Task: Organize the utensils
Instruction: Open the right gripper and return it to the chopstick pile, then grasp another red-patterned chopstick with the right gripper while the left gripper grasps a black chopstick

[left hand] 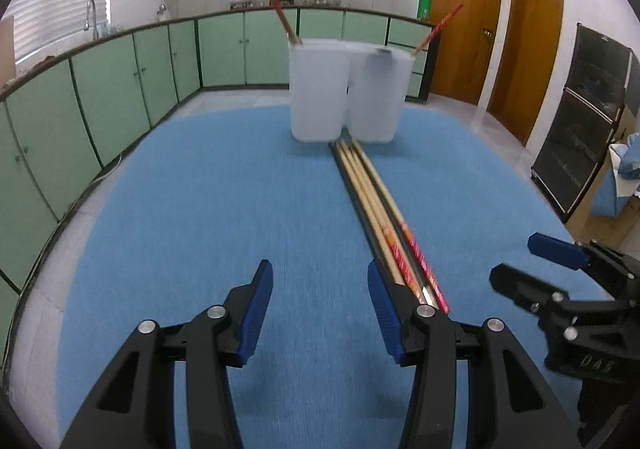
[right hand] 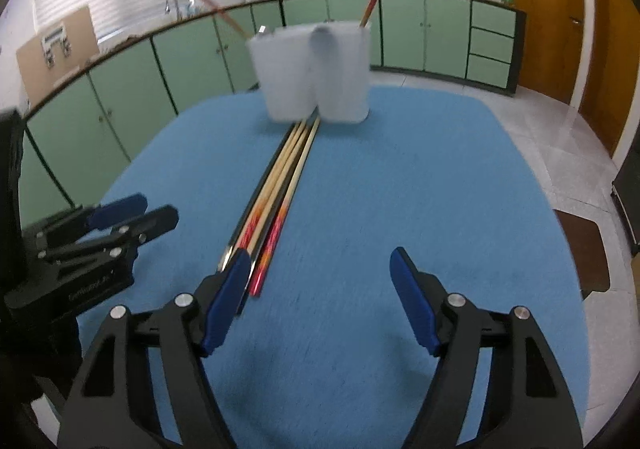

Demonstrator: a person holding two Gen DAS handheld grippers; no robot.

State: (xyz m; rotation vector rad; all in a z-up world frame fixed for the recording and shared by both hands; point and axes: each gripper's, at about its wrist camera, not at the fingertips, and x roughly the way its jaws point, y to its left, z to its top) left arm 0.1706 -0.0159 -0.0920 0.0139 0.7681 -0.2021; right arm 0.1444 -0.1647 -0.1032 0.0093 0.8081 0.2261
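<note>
Your left tool (left hand: 320,301) and right tool (right hand: 320,291) are black plastic frames with silver rivets (left hand: 425,311), ribbed blue pads (left hand: 256,313) and faint embossed lettering.

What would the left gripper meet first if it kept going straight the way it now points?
Most likely the bare blue mat: the open left gripper angles down at it, with the chopsticks just beside one finger, though depth is unclear.
</note>
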